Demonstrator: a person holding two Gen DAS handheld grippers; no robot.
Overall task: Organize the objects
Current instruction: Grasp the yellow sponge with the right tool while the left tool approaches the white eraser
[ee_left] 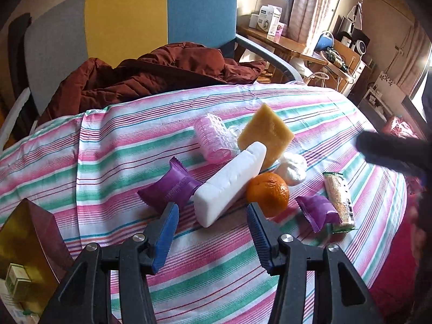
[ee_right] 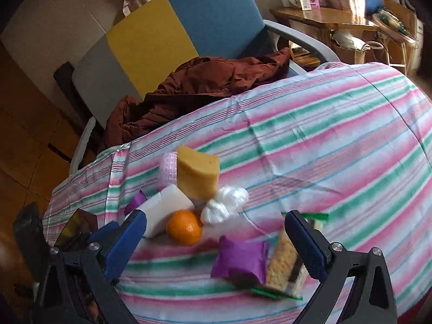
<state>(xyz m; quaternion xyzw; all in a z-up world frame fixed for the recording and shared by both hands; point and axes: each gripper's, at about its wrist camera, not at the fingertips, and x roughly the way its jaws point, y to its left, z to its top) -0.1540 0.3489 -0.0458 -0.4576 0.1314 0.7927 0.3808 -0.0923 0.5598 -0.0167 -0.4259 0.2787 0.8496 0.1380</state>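
- Nearest the cameras: left tongs [ee_left: 213,217], jaws apart, empty, above the striped cloth [ee_left: 108,145]; right tongs [ee_right: 216,239], jaws wide apart, empty.
- Between the right tongs: purple packet [ee_right: 240,260] touching a cracker pack [ee_right: 283,267].
- Just beyond the left tongs: white block [ee_left: 229,183], orange [ee_left: 268,190], second purple packet [ee_left: 170,186].
- Farther: white bundle [ee_left: 293,168], yellow sponge [ee_left: 266,135], pink roller [ee_left: 213,140], clustered together.
- Behind the surface: brown jacket [ee_left: 151,78] on a chair [ee_left: 121,19].
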